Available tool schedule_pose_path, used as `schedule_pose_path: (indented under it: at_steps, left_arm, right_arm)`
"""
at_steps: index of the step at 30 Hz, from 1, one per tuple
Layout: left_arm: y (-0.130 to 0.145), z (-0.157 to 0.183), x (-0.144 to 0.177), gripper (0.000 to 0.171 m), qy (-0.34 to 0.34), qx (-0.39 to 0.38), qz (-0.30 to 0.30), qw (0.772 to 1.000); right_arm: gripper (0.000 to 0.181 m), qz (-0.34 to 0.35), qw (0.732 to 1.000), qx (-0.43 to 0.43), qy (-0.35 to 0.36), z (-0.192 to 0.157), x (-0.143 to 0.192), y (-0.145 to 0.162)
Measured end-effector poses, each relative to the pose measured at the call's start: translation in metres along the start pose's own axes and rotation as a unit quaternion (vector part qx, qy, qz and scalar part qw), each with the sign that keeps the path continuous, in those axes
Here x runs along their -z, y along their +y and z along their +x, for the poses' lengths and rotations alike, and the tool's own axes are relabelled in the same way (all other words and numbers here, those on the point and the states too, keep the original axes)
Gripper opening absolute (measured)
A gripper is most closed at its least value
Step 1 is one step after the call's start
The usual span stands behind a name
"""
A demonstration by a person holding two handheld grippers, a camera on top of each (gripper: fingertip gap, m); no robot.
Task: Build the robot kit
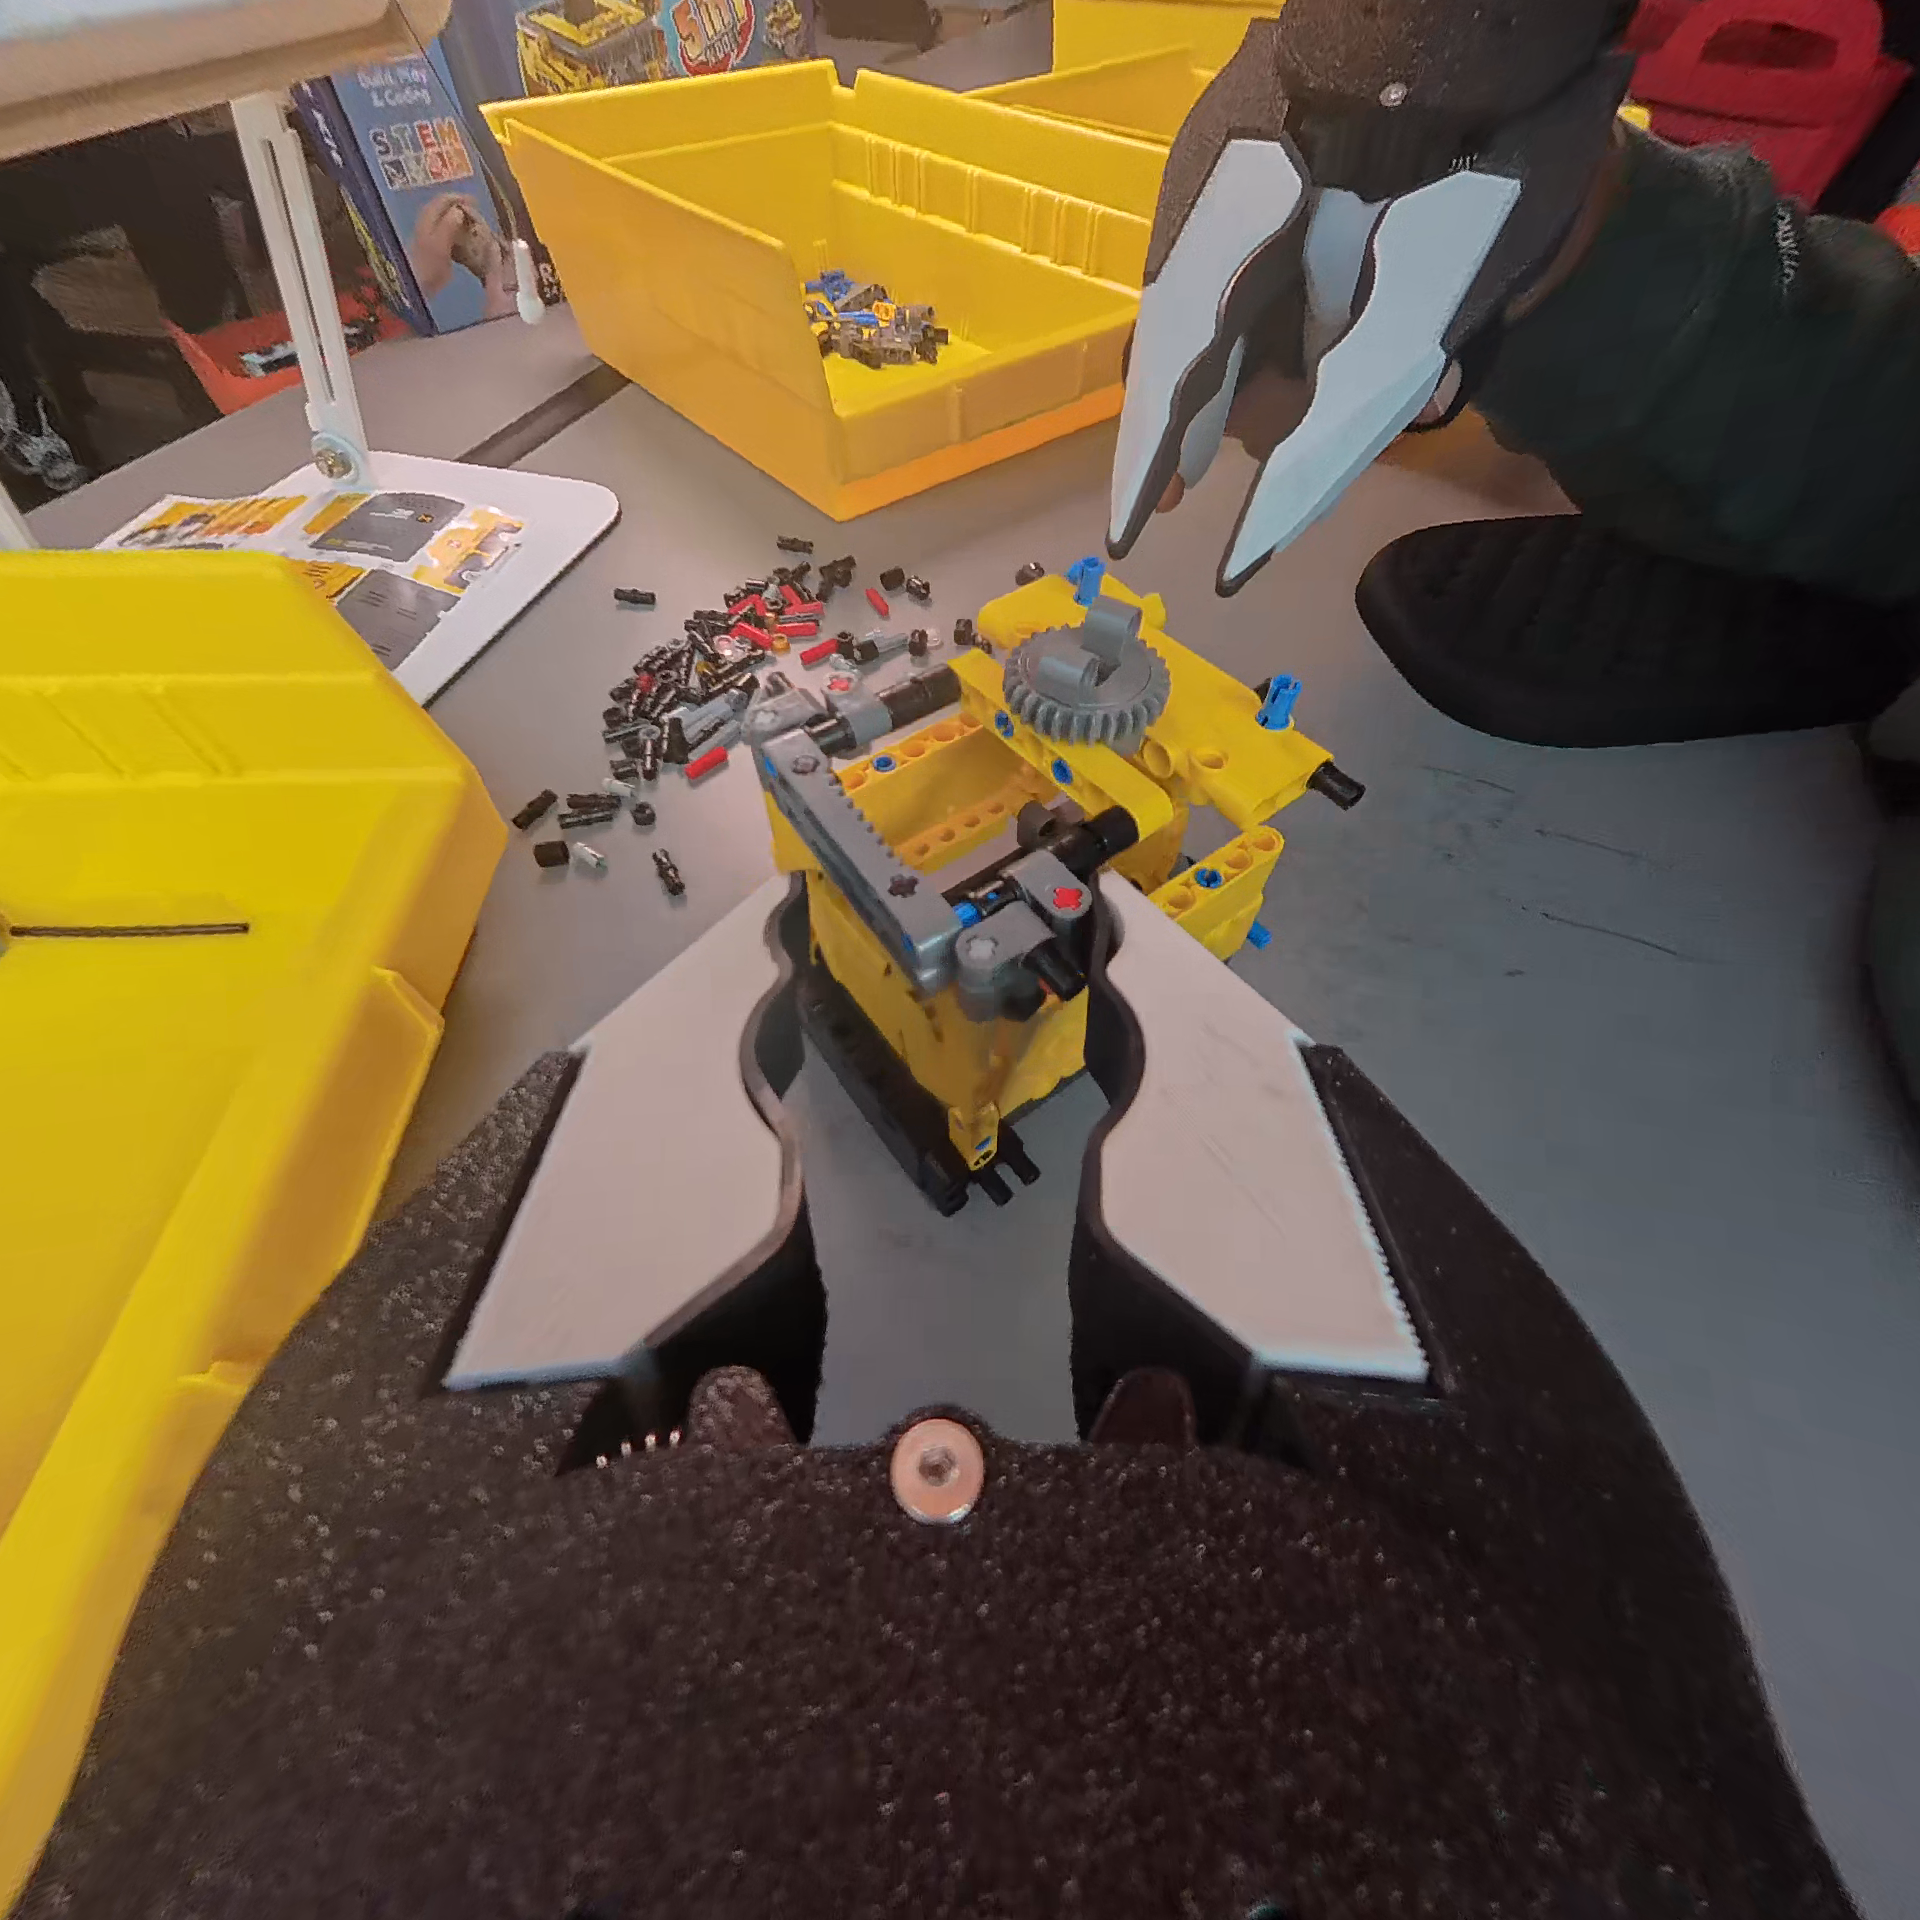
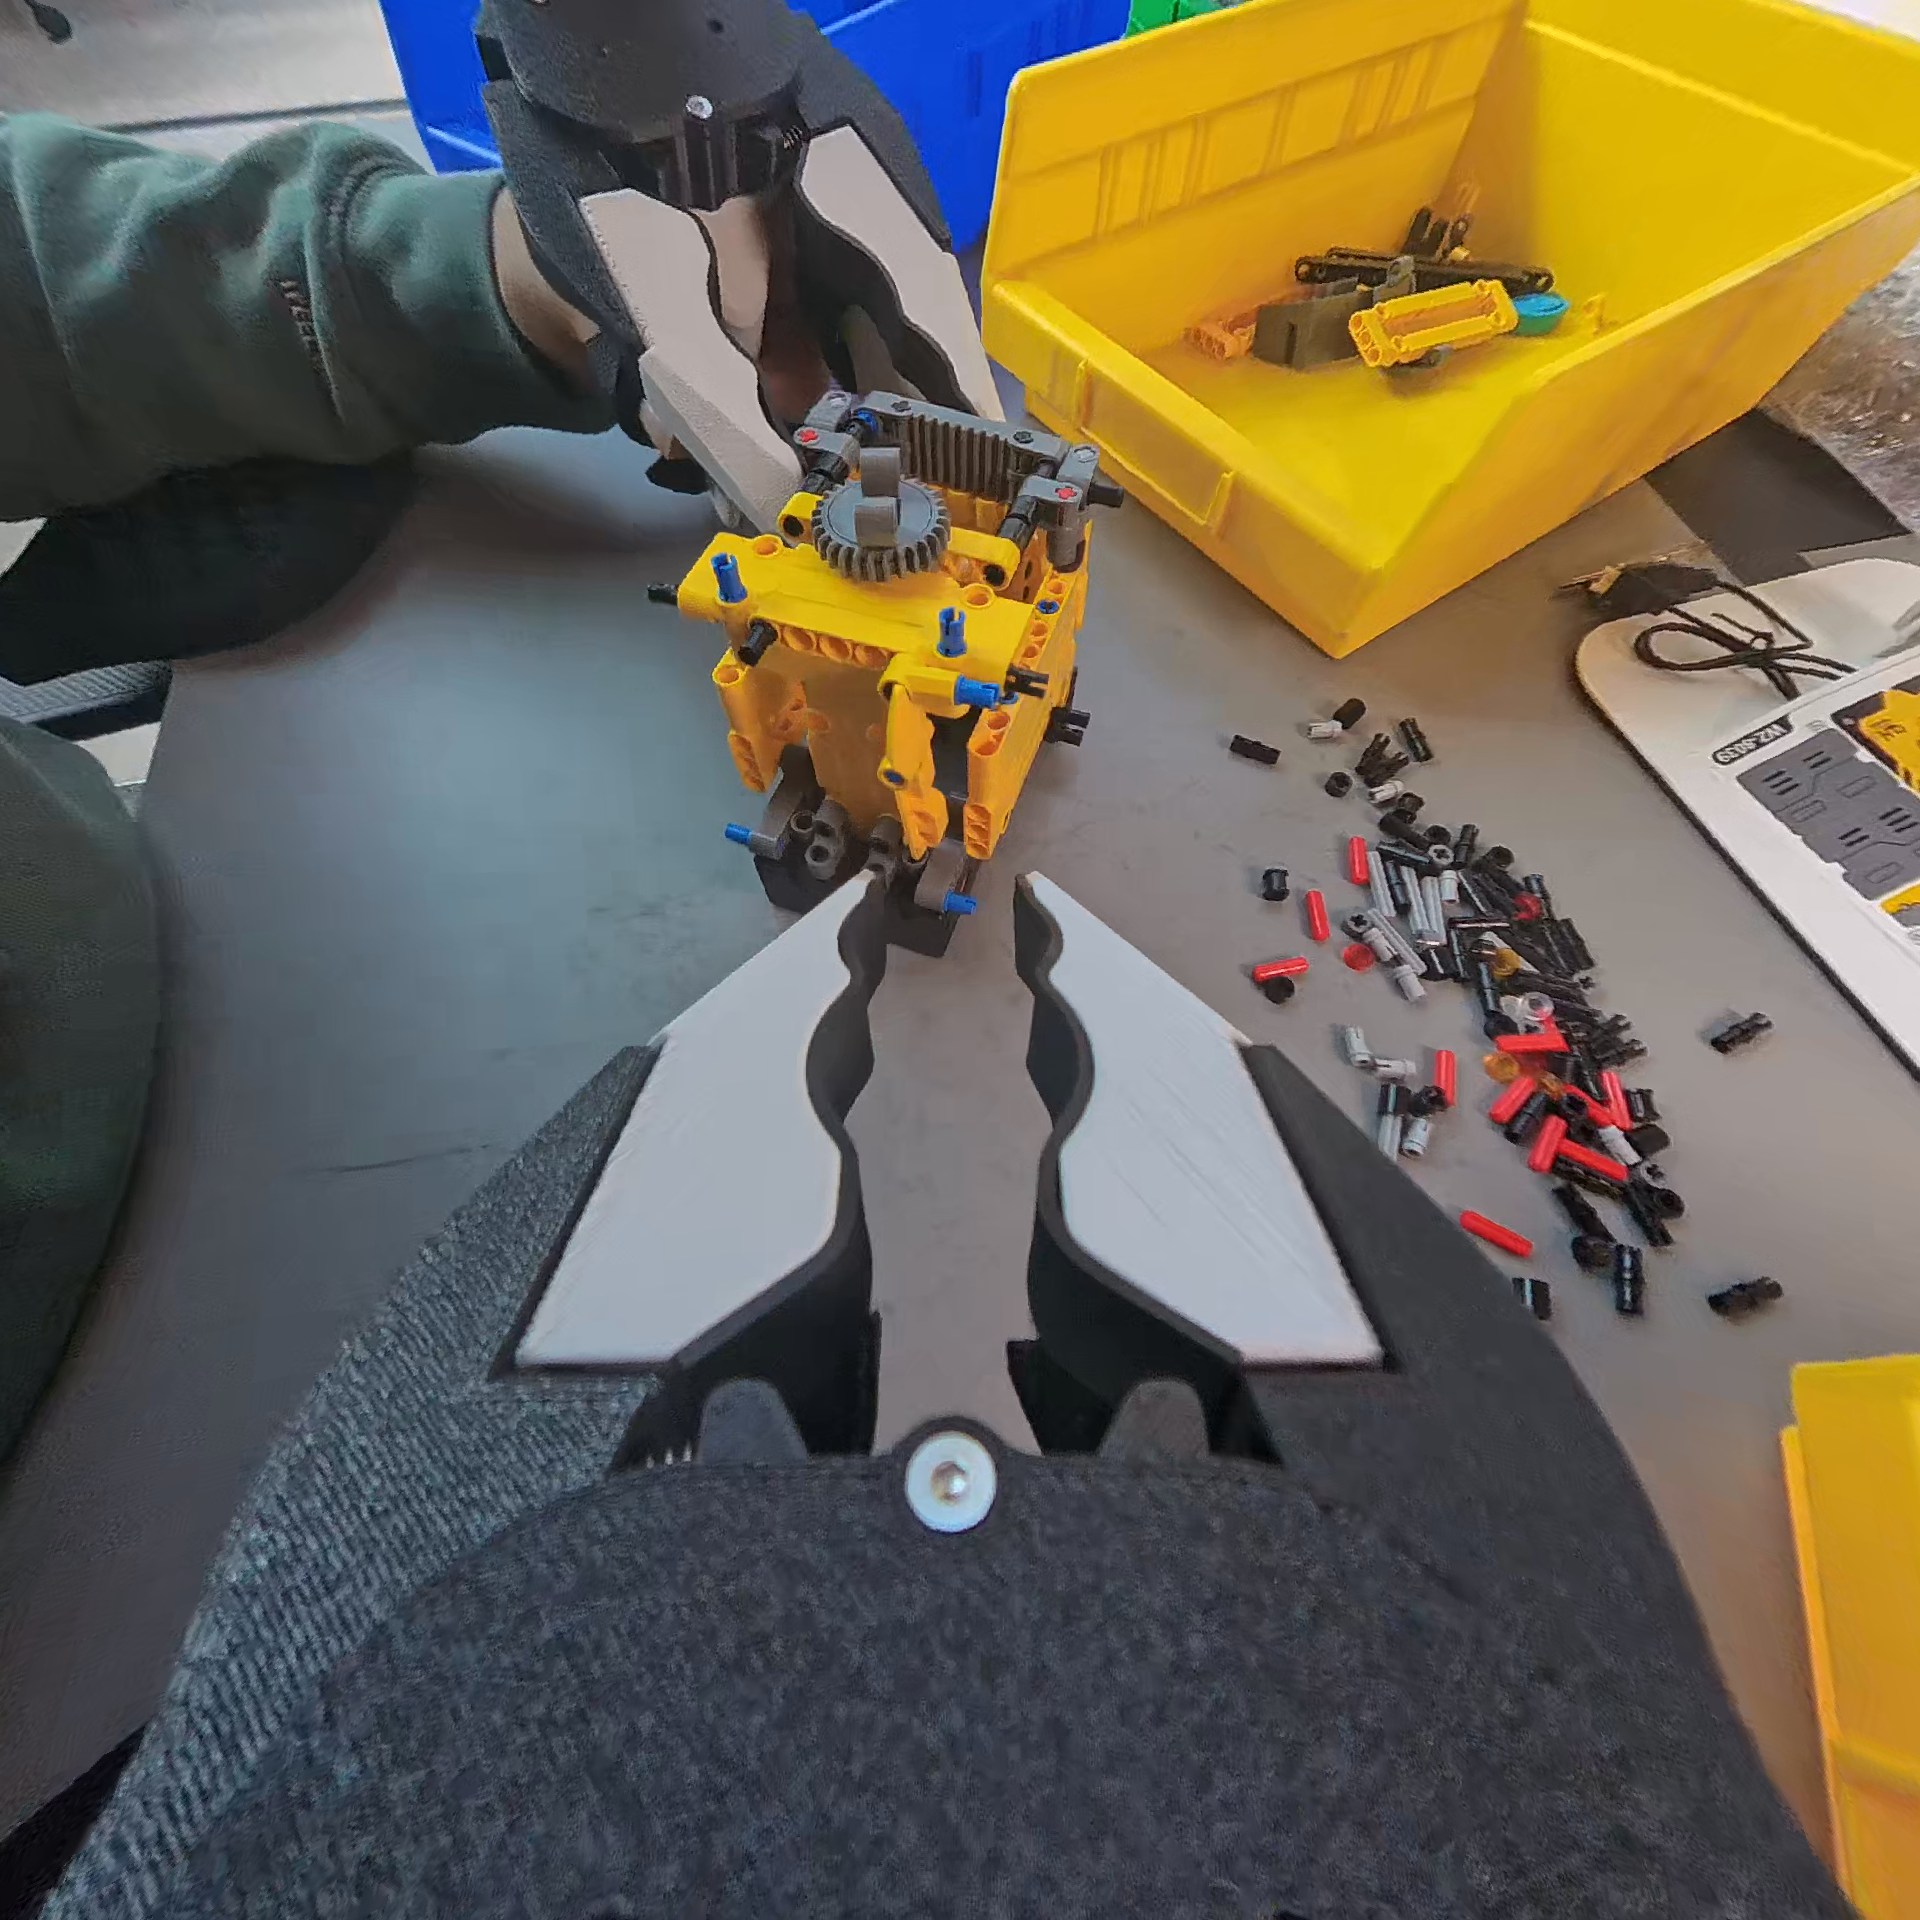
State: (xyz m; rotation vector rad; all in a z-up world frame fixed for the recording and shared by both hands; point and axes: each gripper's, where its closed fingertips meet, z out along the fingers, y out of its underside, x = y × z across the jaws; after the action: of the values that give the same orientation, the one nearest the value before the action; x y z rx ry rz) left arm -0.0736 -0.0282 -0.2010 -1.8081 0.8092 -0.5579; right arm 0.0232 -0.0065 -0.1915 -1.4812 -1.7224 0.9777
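Fingers (image 1: 1195,997) of the left gripper (image 1: 945,914), white plastic with wavy black inner edges, clasp the near end of a yellow toy-brick model (image 1: 997,831) from both sides, pressing its walls just below a grey toothed rack (image 1: 852,842). That model stands upright on a grey table (image 1: 1558,1039), with a round grey gear (image 1: 1086,686) lying flat on its top and small blue pins sticking up beside it.

The right gripper (image 2: 945,883) has its fingers parted with nothing between them. In the right wrist view the tips sit just beside the model's dark base, the left tip close enough that I cannot tell whether it touches; in the left wrist view they hang just above the far top corner.

A scatter of small black, red and grey connector pegs (image 2: 1507,1029) lies loose on the table near the model. Beyond it sits a yellow plastic bin (image 2: 1455,312) holding a few loose brick parts, and a printed instruction sheet (image 2: 1829,821) lies on a white stand base. Another yellow bin (image 1: 208,883) stands close at the left gripper's side.
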Motion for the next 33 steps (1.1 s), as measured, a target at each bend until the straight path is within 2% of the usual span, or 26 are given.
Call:
schedule_pose_path:
  at_steps: [3, 4, 7, 11, 14, 18, 21, 26, 33]
  left_arm:
    - [0.002, -0.021, 0.003, 0.054, -0.042, 0.006, 0.001, 0.999]
    - [0.002, -0.029, 0.006, 0.050, -0.064, 0.009, 0.001, 0.998]
    - [-0.002, -0.038, 0.015, 0.048, -0.080, 0.034, 0.024, 0.996]
    - [-0.021, -0.036, 0.036, 0.056, -0.058, 0.086, 0.079, 0.991]
    - [-0.035, -0.021, 0.044, 0.076, -0.023, 0.104, 0.089, 0.990]
    - [-0.020, -0.006, 0.023, 0.096, -0.026, 0.072, 0.023, 0.997]
    - [-0.007, -0.003, 0.005, 0.095, -0.035, 0.049, -0.016, 0.998]
    - [-0.012, -0.006, -0.006, 0.096, -0.031, 0.035, 0.007, 0.999]
    - [-0.013, -0.007, -0.010, 0.095, 0.013, 0.020, 0.034, 0.999]
  right_arm:
    - [0.024, 0.014, 1.000, 0.004, 0.005, 0.000, -0.003, 0.002]
    - [0.024, 0.015, 1.000, 0.006, 0.009, 0.000, -0.004, 0.003]
    - [0.024, 0.021, 0.999, 0.017, 0.023, 0.000, -0.008, 0.003]
    - [0.028, 0.034, 0.998, 0.022, 0.037, 0.002, -0.007, 0.000]
    - [0.035, 0.045, 0.998, 0.018, 0.047, 0.004, -0.006, -0.002]
    - [0.039, 0.046, 0.997, 0.018, 0.054, 0.003, -0.011, 0.001]
    - [0.040, 0.042, 0.997, 0.019, 0.056, 0.002, -0.015, 0.005]
    - [0.042, 0.051, 0.996, 0.001, 0.070, 0.007, -0.019, 0.005]
    - [0.047, 0.046, 0.994, 0.006, 0.097, 0.011, -0.023, 0.005]
